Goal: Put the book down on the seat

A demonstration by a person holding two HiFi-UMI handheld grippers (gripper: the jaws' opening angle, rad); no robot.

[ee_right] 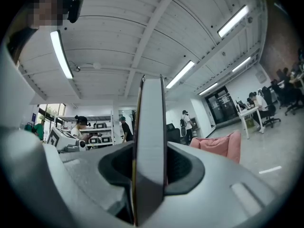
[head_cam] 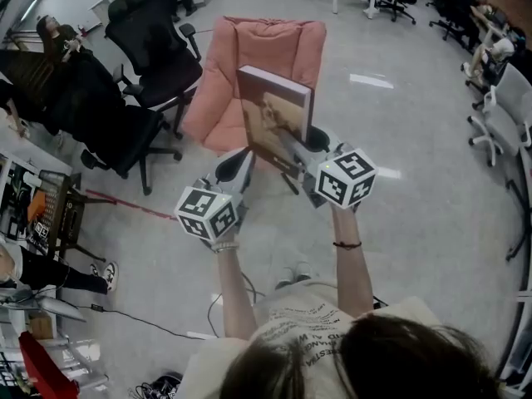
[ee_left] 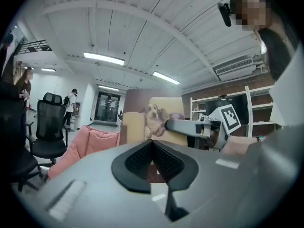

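Book (head_cam: 278, 119) is standing upright at the centre of the head view, a rigid rectangular hardback with a dark reddish-brown cover, a printed picture of a dog on its face and a pale page block showing along the top edge. It is overlapping the front of the pink seat (head_cam: 249, 65), a soft, padded fabric chair with rounded, puffy cushions, which is filling the upper middle of the frame.

The right gripper (head_cam: 295, 152) is clamping the book by its lower edge. In the right gripper view the book (ee_right: 149, 141) is rising as a thin vertical slab between the black textured pads (ee_right: 180, 167), which are pressing on both of its flat faces.

The left gripper (head_cam: 235, 166) is hovering just beside the book at the lower left. In the left gripper view its ribbed black pads (ee_left: 137, 160) are meeting in a closed V with nothing between them.

A black mesh office chair (head_cam: 158, 52) on a star base is standing at the upper left, on the smooth, glossy grey floor (head_cam: 416, 165).
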